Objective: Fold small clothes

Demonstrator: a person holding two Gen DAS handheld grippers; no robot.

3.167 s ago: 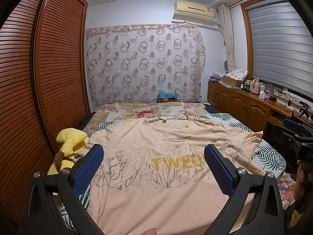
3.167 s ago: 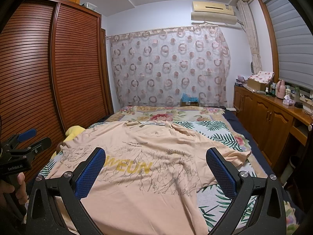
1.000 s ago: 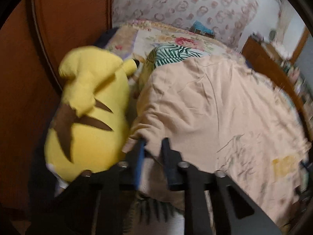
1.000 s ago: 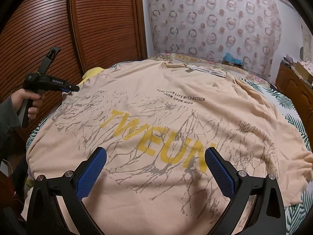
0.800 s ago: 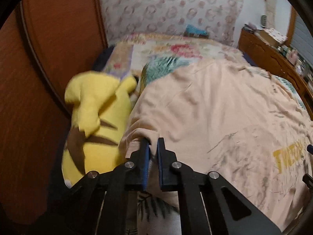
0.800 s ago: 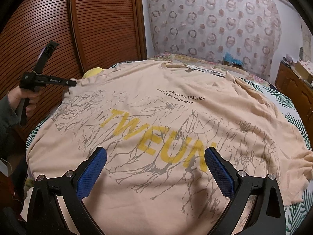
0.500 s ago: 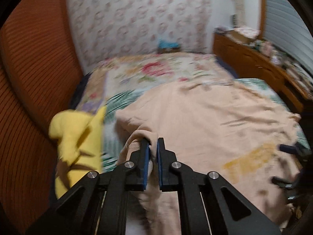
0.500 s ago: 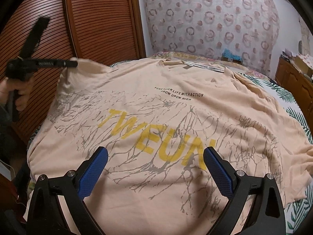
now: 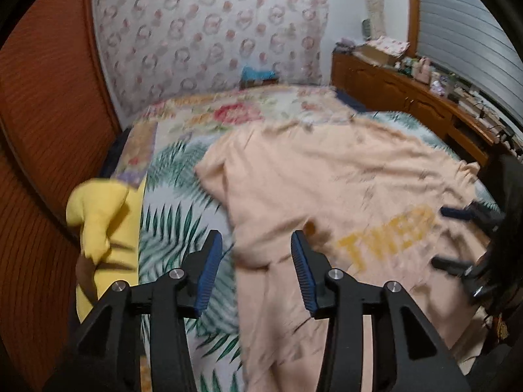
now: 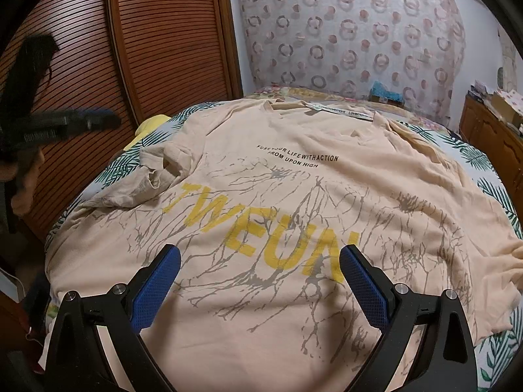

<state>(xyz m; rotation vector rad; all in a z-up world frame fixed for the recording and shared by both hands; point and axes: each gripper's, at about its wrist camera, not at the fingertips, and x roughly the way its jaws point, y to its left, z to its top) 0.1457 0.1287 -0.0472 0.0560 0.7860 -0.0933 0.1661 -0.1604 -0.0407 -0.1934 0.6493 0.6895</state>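
Both grippers' fingers (image 10: 364, 289) spread above T-shirt (image 10: 294, 196) reading "TWEUN", label "Lovemovemont".

Left wrist view is smeared with motion blur: the peach cotton T-shirt with yellow lettering (image 9: 327, 196) and the palm-leaf printed bedsheet (image 9: 173, 215) run soft, the yellow plush toy (image 9: 101, 225) has no crisp edge. Light is dim, warm and even, with soft shadows. Right wrist view is sharp; the small black print reads clearly, though the black left gripper (image 10: 108, 120) at the frame edge is blurred. Both views bow strongly outward, with dark vignetted corners. No glare.
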